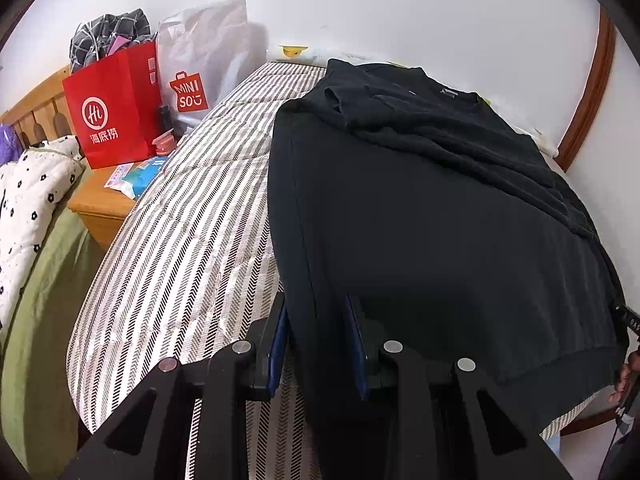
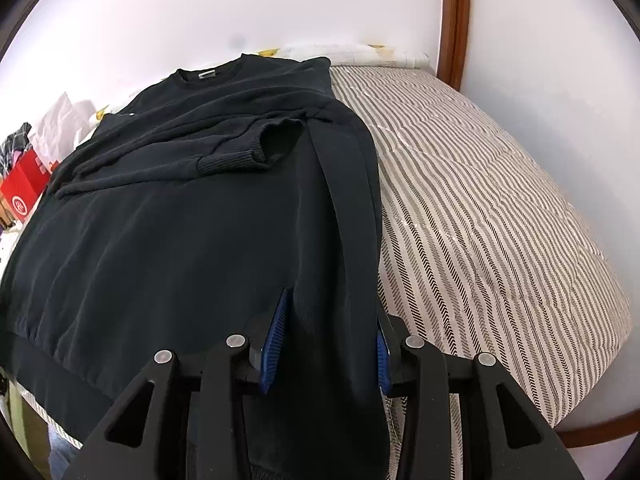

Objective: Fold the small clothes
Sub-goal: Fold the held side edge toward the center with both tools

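Observation:
A black sweatshirt [image 1: 420, 216] lies flat on the striped mattress [image 1: 192, 240], collar towards the wall, sleeves folded across the chest. My left gripper [image 1: 318, 340] is open, its blue pads either side of the garment's lower left edge at the hem. In the right wrist view the sweatshirt [image 2: 180, 220] fills the left half. My right gripper [image 2: 332, 344] is open, straddling the lower right edge, where a side strip is folded inwards. Neither gripper visibly pinches the cloth.
A red paper bag [image 1: 116, 116] and a white Miniso bag [image 1: 200, 68] stand on a wooden bedside table [image 1: 104, 204] at the left. A flower-print quilt [image 1: 28, 200] and green sheet lie beside it. The wall runs along the mattress's far side [image 2: 480, 200].

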